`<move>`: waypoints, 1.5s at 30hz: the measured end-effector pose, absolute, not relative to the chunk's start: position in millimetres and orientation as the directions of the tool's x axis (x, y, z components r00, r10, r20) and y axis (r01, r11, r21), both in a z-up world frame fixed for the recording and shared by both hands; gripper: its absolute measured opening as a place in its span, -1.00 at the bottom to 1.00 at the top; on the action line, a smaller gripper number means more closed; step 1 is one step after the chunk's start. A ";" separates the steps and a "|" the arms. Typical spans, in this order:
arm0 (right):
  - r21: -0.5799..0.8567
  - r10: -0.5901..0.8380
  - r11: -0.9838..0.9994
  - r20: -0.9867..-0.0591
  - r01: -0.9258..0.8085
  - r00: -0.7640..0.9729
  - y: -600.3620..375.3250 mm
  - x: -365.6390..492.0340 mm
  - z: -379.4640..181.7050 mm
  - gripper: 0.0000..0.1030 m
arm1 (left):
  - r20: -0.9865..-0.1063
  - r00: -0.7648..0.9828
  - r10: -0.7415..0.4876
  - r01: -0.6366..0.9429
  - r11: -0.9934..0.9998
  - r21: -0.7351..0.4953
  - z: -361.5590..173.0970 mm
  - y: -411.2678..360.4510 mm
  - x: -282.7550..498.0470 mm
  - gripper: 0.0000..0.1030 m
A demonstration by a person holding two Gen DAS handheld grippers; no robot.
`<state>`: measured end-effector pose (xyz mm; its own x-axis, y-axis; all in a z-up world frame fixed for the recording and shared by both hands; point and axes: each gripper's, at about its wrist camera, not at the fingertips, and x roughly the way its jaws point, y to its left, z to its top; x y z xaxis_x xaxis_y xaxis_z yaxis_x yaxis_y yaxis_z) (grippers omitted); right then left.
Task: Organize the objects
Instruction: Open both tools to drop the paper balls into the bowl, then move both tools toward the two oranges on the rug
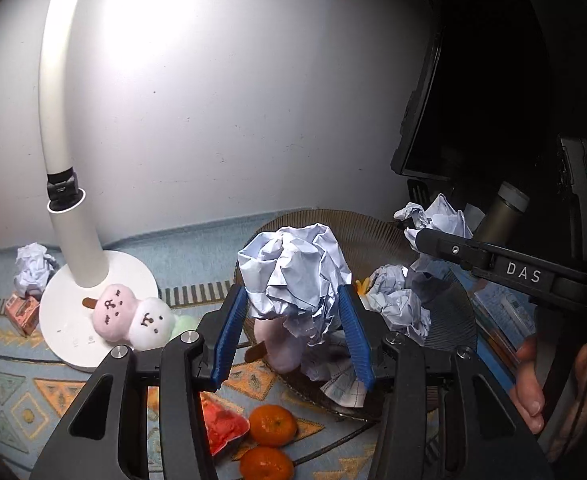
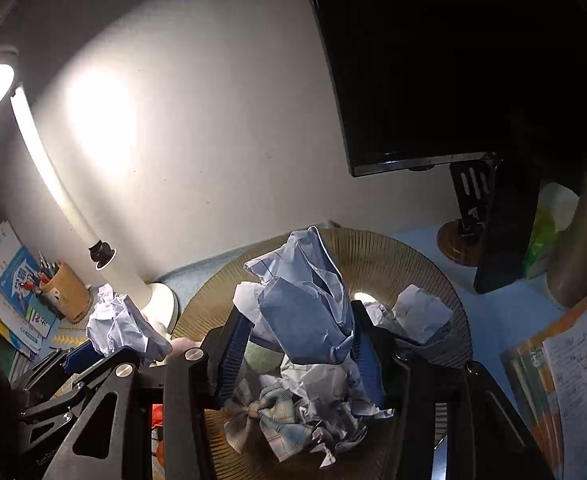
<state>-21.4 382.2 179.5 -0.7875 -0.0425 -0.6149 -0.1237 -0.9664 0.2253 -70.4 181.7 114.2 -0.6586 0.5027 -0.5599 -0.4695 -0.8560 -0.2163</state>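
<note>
1. left gripper [image 1: 293,320]: jaws part-way in, blue pads pressed on both sides of a crumpled paper ball [image 1: 295,276], held up over the near-left edge of the ribbed brown basket [image 1: 357,228].
2. right gripper [image 2: 297,356]: jaws drawn in about the same, clamped on a second crumpled paper wad [image 2: 305,300], raised above the middle of the basket [image 2: 373,252].
3. in the basket: more loose paper balls [image 1: 401,304], and a checked cloth with a bow [image 2: 273,408] under the right gripper.
4. left of the basket: a plush toy [image 1: 133,316] lying on the white lamp base [image 1: 73,320], with one more paper ball [image 1: 33,268] behind it; two tangerines [image 1: 272,426] near the bottom.
5. hard to see: the right side is very dark; the monitor [image 2: 413,80] is cut off; the red packet [image 1: 223,426] is half hidden by the left gripper's frame; a pink thing under the held ball is unclear.
</note>
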 end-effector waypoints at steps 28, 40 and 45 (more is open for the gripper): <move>0.267 -0.088 -0.957 -0.641 -0.114 -0.762 377.5 -26.1 175.8 0.39 | -0.513 -0.713 0.478 -0.498 -0.860 -0.111 121.8 186.6 -39.0 0.70; 0.283 -0.229 -0.957 -0.581 0.069 -0.781 271.1 25.4 197.3 0.43 | -0.471 -0.835 0.283 -0.232 -0.959 -0.165 132.0 26.9 16.1 0.70; 0.293 -0.252 -0.951 -0.555 0.097 -0.792 234.8 53.9 170.7 0.64 | -0.506 -0.842 0.189 -0.092 -0.973 -0.212 103.5 -39.1 30.4 0.70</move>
<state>53.9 234.8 170.7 -0.7925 -0.2523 -0.5552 0.0972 -0.9510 0.2934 30.4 -39.1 103.5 -0.8416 0.1894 -0.5058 -0.0917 -0.9730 -0.2118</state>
